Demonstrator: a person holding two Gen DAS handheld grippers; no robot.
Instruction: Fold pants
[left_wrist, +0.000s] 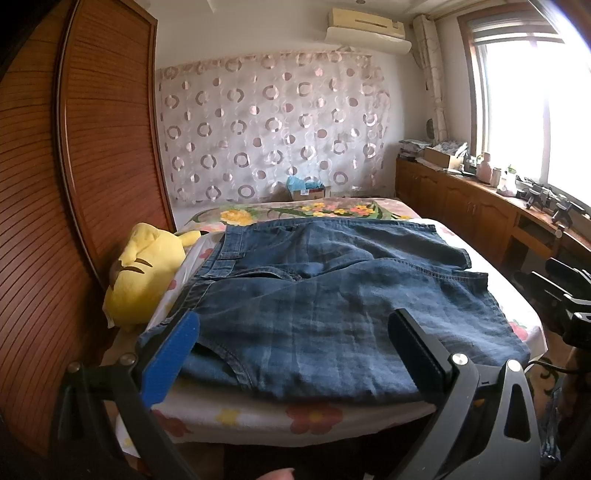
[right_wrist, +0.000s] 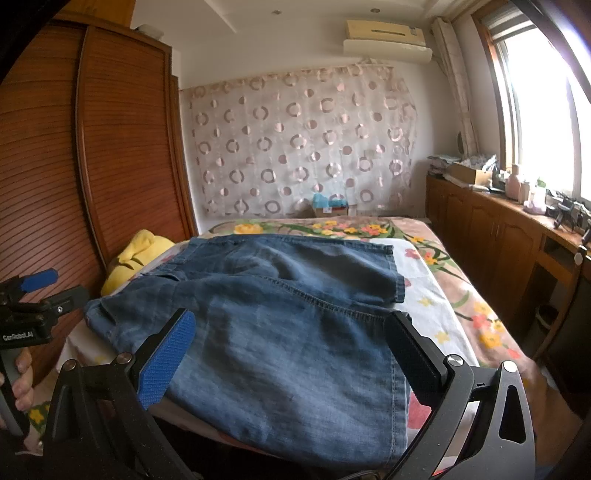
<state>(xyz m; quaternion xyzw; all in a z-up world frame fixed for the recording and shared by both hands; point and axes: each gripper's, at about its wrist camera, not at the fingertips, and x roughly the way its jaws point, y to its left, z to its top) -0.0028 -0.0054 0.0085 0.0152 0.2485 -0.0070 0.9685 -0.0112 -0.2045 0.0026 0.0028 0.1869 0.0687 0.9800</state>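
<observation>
Blue denim pants (left_wrist: 314, 295) lie spread on the flowered bed (left_wrist: 258, 417), waistband toward the far left, legs toward me. They also show in the right wrist view (right_wrist: 280, 332). My left gripper (left_wrist: 295, 332) is open and empty, hovering over the near edge of the pants. My right gripper (right_wrist: 291, 332) is open and empty, over the near leg end. The left gripper (right_wrist: 48, 288) appears at the left edge of the right wrist view, held by a hand. The right gripper (left_wrist: 565, 295) shows at the right edge of the left wrist view, jaws apart.
A yellow plush toy (left_wrist: 144, 273) lies at the bed's left side against a wooden wardrobe (left_wrist: 92, 166). A low wooden cabinet (left_wrist: 461, 199) with clutter runs under the window on the right. A box (left_wrist: 306, 192) sits at the bed's far end.
</observation>
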